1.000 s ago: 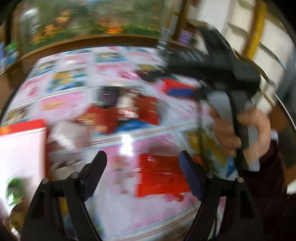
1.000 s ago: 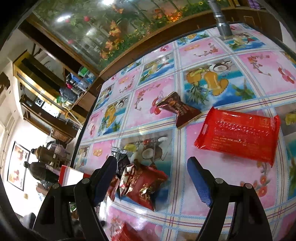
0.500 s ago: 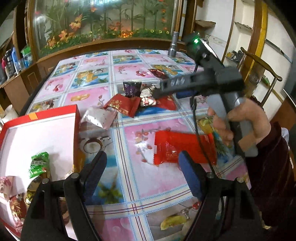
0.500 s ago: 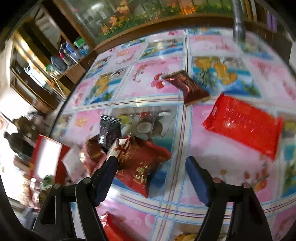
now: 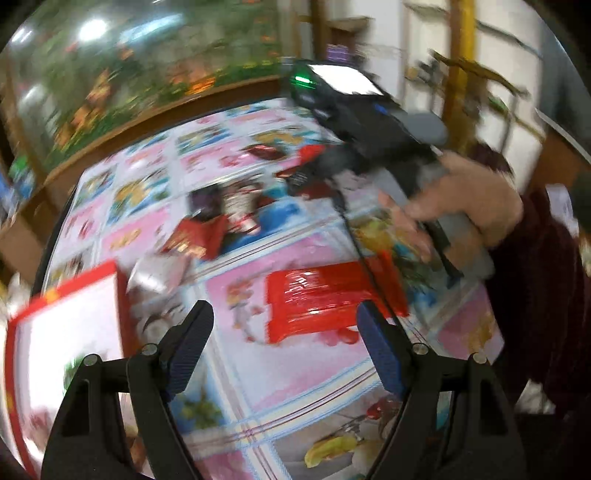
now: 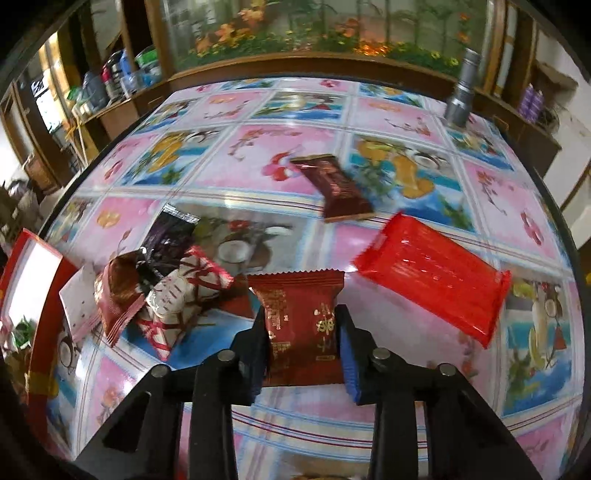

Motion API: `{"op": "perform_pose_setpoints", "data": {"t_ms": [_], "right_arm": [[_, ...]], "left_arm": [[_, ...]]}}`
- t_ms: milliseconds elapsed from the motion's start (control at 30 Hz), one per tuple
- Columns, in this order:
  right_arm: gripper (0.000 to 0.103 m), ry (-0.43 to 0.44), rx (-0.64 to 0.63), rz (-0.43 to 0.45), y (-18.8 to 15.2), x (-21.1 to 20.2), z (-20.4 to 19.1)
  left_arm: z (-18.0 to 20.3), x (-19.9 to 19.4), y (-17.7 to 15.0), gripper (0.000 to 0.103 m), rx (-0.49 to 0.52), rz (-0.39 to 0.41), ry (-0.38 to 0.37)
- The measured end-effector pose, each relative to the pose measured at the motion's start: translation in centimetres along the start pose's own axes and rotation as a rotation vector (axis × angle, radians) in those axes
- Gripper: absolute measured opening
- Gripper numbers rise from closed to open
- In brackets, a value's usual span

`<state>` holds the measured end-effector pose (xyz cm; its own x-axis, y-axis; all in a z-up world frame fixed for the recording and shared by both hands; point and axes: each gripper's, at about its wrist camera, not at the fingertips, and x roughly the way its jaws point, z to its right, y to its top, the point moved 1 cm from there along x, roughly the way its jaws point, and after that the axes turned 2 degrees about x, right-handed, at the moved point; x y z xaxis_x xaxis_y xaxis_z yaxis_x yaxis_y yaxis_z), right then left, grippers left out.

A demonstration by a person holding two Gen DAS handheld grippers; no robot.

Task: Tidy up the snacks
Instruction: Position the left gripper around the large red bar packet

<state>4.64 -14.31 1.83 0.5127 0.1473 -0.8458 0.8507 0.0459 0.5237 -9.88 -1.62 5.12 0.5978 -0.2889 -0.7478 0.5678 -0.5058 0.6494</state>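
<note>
My right gripper [image 6: 301, 332] is shut on a dark red snack packet [image 6: 301, 325] with gold print, on the flowered table [image 6: 258, 147]. A big bright red packet [image 6: 432, 280] lies to its right, also in the blurred left wrist view [image 5: 325, 299]. A brown bar [image 6: 332, 188] lies farther back. A pile with a purple packet [image 6: 168, 236], a red-and-white packet [image 6: 181, 295] and a shiny red packet [image 6: 118, 291] lies to the left. My left gripper [image 5: 284, 343] is open and empty above the table, near the red box [image 5: 62, 354].
The red box with a white inside [image 6: 26, 280] sits at the table's left edge and holds some snacks. A metal flashlight [image 6: 461, 96] stands at the far right. A wooden ledge and a fish tank [image 6: 295, 26] back the table.
My right gripper dropped to the table and shut on the dark red packet. The left view swung and blurred; the left gripper stayed open.
</note>
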Motion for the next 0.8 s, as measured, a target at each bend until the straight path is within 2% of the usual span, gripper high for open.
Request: {"op": "perform_pose_setpoints", "data": {"t_ms": [133, 200, 300, 433, 533, 633, 800], "right_arm": [[0.032, 0.071, 0.102, -0.011, 0.5, -0.4, 2.3], [0.032, 0.115, 0.149, -0.004, 0.7, -1.0, 3.8], [0.032, 0.150, 0.197, 0.004, 0.8, -1.8, 5.9], [0.032, 0.218, 0.251, 0.006, 0.7, -2.5, 8.2], [0.032, 0.242, 0.261, -0.001, 0.7, -2.4, 8.2], [0.032, 0.253, 0.275, -0.023, 0.7, -1.9, 8.1], [0.032, 0.257, 0.289, -0.066, 0.4, -0.9, 7.7]], "left_arm": [[2.3, 0.9, 1.3, 0.080, 0.172, 0.016, 0.001], [2.6, 1.4, 1.8, 0.080, 0.220, 0.022, -0.005], [2.6, 2.3, 2.4, 0.080, 0.261, -0.002, -0.096], [2.3, 3.3, 2.8, 0.080, 0.322, -0.022, -0.152], [2.3, 3.0, 3.1, 0.080, 0.405, -0.017, -0.196], [2.5, 2.7, 2.8, 0.080, 0.497, -0.072, -0.258], [3.3, 3.4, 2.4, 0.080, 0.611, -0.113, -0.234]]}}
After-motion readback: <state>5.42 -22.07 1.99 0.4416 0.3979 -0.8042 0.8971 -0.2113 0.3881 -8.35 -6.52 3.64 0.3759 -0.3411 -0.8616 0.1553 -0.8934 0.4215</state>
